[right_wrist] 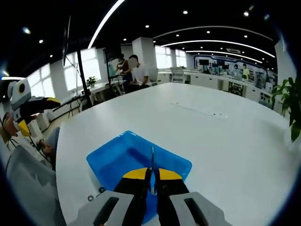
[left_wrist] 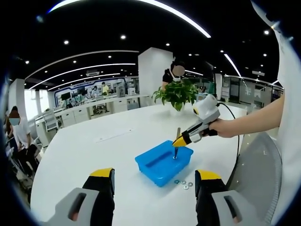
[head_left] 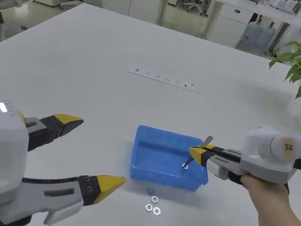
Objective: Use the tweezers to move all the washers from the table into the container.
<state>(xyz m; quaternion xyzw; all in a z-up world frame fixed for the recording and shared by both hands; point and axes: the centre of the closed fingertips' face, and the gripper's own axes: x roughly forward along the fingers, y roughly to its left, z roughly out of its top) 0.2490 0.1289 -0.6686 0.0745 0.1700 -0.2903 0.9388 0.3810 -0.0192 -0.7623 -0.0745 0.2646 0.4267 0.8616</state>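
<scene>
A blue container (head_left: 164,134) sits on the white table. My right gripper (head_left: 193,151) is shut on metal tweezers (head_left: 186,163), whose tips point down inside the container's right part. A small pale glint shows at the tips; I cannot tell if it is a washer. Three washers (head_left: 153,206) lie on the table just in front of the container. My left gripper (head_left: 99,150) hovers open and empty to the container's left. The right gripper view looks along the tweezers (right_wrist: 152,162) into the container (right_wrist: 113,155), with washers (right_wrist: 91,198) near its corner. The left gripper view shows container (left_wrist: 155,172), washers (left_wrist: 184,183) and right gripper (left_wrist: 181,140).
A white power strip (head_left: 162,77) lies flat on the table beyond the container. A potted plant (head_left: 288,61) stands at the far right edge. Bare tabletop (head_left: 94,70) stretches left and back. People and desks stand well beyond the table.
</scene>
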